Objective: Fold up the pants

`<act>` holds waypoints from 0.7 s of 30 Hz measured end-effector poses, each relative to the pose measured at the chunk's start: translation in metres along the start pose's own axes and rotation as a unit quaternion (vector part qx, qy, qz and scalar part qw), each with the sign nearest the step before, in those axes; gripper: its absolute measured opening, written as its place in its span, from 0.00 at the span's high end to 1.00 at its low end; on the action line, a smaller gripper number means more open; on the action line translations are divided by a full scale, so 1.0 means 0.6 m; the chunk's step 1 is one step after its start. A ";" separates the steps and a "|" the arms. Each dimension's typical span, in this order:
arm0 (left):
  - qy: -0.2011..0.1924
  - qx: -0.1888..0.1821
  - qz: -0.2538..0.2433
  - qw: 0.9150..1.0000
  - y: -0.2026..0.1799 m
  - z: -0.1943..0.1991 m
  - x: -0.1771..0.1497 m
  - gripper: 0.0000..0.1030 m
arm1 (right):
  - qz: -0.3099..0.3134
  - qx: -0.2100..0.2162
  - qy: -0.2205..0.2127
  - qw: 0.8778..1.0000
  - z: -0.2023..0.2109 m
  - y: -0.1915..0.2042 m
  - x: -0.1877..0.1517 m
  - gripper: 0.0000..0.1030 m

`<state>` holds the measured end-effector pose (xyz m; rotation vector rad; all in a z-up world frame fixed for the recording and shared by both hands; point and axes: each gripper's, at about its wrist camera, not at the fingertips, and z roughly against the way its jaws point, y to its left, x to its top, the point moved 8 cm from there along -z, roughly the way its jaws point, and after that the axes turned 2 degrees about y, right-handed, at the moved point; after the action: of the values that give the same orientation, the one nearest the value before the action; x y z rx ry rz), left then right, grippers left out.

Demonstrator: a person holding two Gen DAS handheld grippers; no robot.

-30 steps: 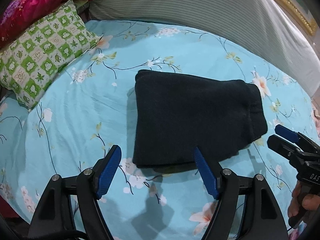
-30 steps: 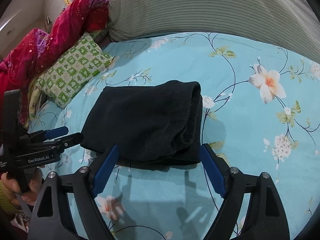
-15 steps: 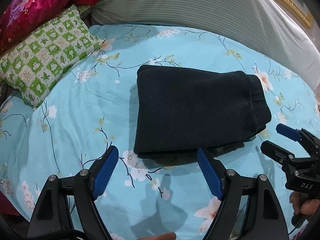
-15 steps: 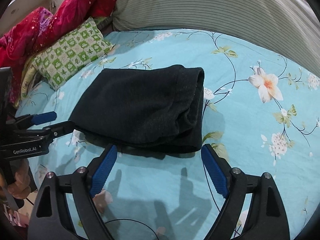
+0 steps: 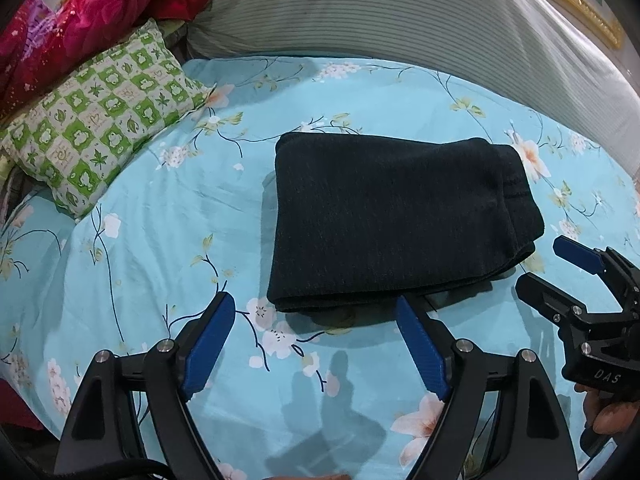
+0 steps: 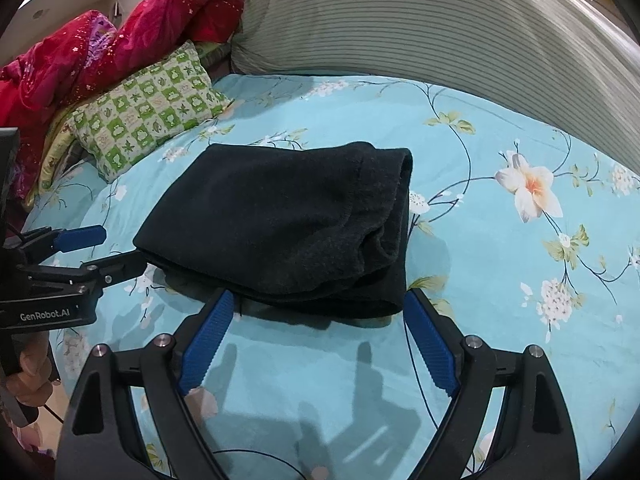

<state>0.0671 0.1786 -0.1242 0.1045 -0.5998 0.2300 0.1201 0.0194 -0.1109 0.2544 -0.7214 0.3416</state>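
- Left gripper [image 5: 312, 312]: your black two-finger claw with blue ribbed pads is spread wide, jaws opening, with nothing between them; the tips hover just short of the near edge of the pants.
- Right gripper [image 6: 316, 312]: its blue pads also stand wide apart and empty, flanking the near right corner of the bundle without pressing on it.
- Folded black fleece pants [image 5: 396, 224]: they lie as a compact stacked rectangle in the middle of the light-blue floral bedsheet [image 5: 168, 240], with the thick rolled end on the right.
- Step in hand, as judged: the fold looks finished, so lift both claws clear without snagging the near edge; if you tidy further, press the loose lower layer flush.
- Surroundings: a green-and-white checked pillow [image 5: 100, 116], a red sequinned cloth [image 6: 100, 48] and a grey striped bolster [image 6: 420, 28] lie well apart from the pants.
- Legible writing: "GenRobot.AI" on the left gripper's body in the right wrist view; "DAS" on the right gripper's body in the left wrist view.
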 end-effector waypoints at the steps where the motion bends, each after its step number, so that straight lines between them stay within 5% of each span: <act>1: 0.000 0.001 0.000 1.000 0.000 0.000 0.000 0.19 | 0.003 0.001 -0.002 1.000 0.000 0.002 0.001 0.16; 21: -0.006 0.008 -0.002 1.000 0.000 0.005 -0.003 0.19 | 0.028 0.010 -0.008 1.000 -0.004 0.031 0.001 0.15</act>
<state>0.0640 0.1780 -0.1227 0.1222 -0.6095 0.2307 0.1148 0.0377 -0.1102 0.2560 -0.7427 0.4004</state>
